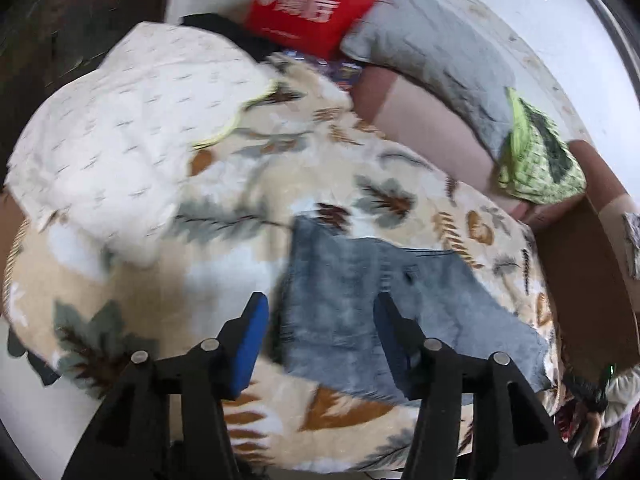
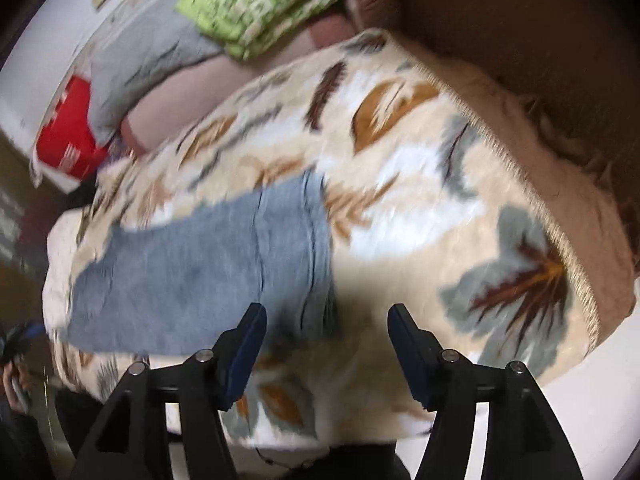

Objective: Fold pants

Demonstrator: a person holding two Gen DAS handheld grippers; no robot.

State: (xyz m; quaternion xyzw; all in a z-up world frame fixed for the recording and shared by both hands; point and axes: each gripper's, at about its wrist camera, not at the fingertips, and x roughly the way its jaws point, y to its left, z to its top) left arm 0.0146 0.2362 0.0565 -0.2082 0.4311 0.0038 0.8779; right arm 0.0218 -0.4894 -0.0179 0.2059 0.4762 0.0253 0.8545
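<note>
Both views are smeared by motion blur, so fine detail is hard to read. Nearest the left wrist camera, the left tool point(image 1: 320, 308) has its jaws apart, nothing pinched between the blue pads; the pants point(image 1: 360, 304) lie flat on the blanket beneath and between them. In the right wrist view the right tool point(image 2: 326, 316) also has its jaws apart and empty, over the blanket point(image 2: 400, 208) just beside the end of the pants point(image 2: 200, 268) with the stitched seams; whether that end is the waistband or a hem cannot be told.

The pants are grey-blue denim, folded into a flat slab in the middle of the leaf-patterned blanket, which covers a bed or couch; which one is unclear. Their lower corner is cut off behind the left tool's frame.

Farther back, toward the left edge of the blanket, sits a white quilted cover point(image 1: 132, 128). Behind the blanket's far edge runs a pink cushion point(image 1: 432, 120) with a grey pillow point(image 1: 432, 40) and a green knitted cloth point(image 1: 536, 160) on it. A red bag point(image 1: 312, 0) stands at the far side, its white lettering too blurred to read. At the lower corner of each view, dark shapes are cut off by the lens rim and cannot be identified.
</note>
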